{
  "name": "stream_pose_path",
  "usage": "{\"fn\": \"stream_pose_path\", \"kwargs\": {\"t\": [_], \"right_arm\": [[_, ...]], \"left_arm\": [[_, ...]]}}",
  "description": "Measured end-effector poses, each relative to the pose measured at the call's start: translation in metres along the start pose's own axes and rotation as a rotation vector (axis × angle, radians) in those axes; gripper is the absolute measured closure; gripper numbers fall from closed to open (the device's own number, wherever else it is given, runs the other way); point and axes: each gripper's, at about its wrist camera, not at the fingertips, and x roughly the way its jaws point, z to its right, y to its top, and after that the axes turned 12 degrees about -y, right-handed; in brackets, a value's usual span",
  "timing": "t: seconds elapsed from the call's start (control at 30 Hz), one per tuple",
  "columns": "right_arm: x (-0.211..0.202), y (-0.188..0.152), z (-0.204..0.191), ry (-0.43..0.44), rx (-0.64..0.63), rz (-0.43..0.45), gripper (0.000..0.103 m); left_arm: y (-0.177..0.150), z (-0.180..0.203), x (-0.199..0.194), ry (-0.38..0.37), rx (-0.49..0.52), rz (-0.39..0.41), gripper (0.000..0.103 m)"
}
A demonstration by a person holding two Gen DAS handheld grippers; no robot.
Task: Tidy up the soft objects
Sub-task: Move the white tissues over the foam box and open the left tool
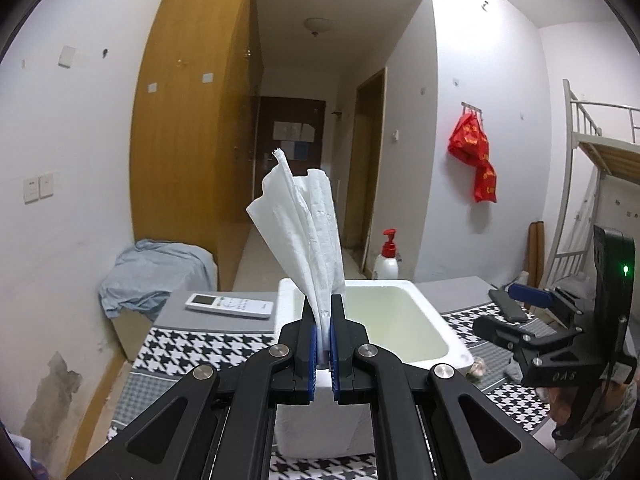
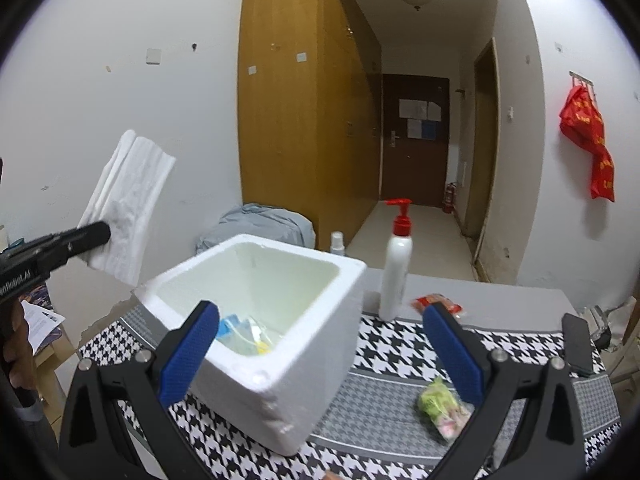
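My left gripper [image 1: 325, 320] is shut on a white folded tissue [image 1: 304, 228], which stands up from between the blue pads. In the right wrist view the same tissue [image 2: 128, 204] hangs in the air left of the white foam box [image 2: 280, 360], held by the left gripper [image 2: 96, 236]. The foam box [image 1: 452, 344] sits on the houndstooth cloth [image 1: 192, 348], just beyond the left gripper. Clear and blue packets [image 2: 244, 332] lie inside it. My right gripper [image 2: 320, 344] is open, its left finger over the box's near rim. A green and pink soft packet [image 2: 442, 406] lies by its right finger.
A white pump bottle with a red top [image 2: 396, 264] stands behind the box, with a red packet [image 2: 438, 304] beside it. A remote control [image 1: 230, 305] lies at the cloth's far left. A black phone [image 2: 576, 344] rests at the right edge. A small spray bottle [image 2: 337, 242] stands behind the box.
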Motion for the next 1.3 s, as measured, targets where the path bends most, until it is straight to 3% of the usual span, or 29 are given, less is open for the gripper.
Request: {"fn": "stream_pose_path", "kwargs": {"t": [0.93, 1.3], "right_arm": [[-0.004, -0.047, 0.059, -0.1, 0.131, -0.085, 0.0], [0.006, -0.056, 0.069, -0.089, 0.154, -0.106, 0.0]], "left_arm": [[0.013, 0.023, 0.067, -0.196, 0.04, -0.109, 0.098], [0.01, 0.021, 0.089, -0.157, 0.029, -0.164, 0.097]]}}
